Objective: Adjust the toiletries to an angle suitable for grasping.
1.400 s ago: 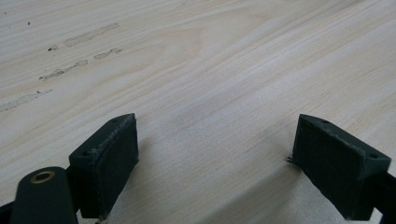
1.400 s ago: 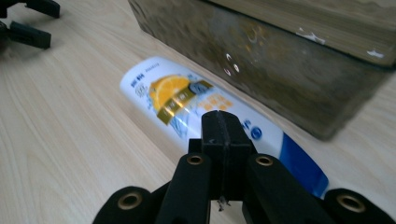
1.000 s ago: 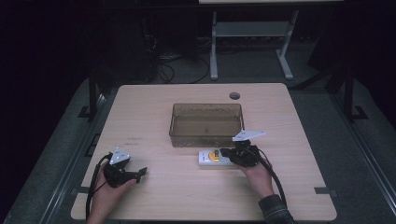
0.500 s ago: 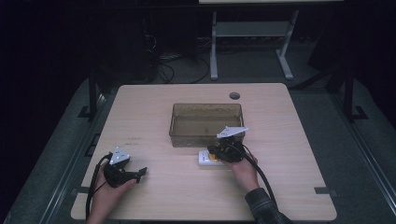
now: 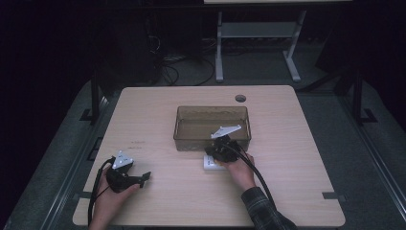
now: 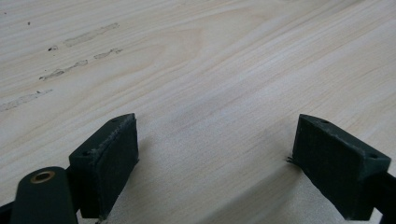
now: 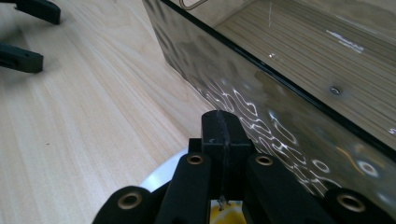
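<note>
At the table's near edge I see my left tongs lying low in my left hand, pointing right along the bare table, jaws spread wide with nothing between them. My right tongs sit just in front of the tub, jaws pressed together, tips aimed at its near wall, my right hand reaching in from below with the forearm angled up-left. A white card with yellow print lies flat under them; whether they touch it I cannot tell. The tub's long axis runs left to right.
</note>
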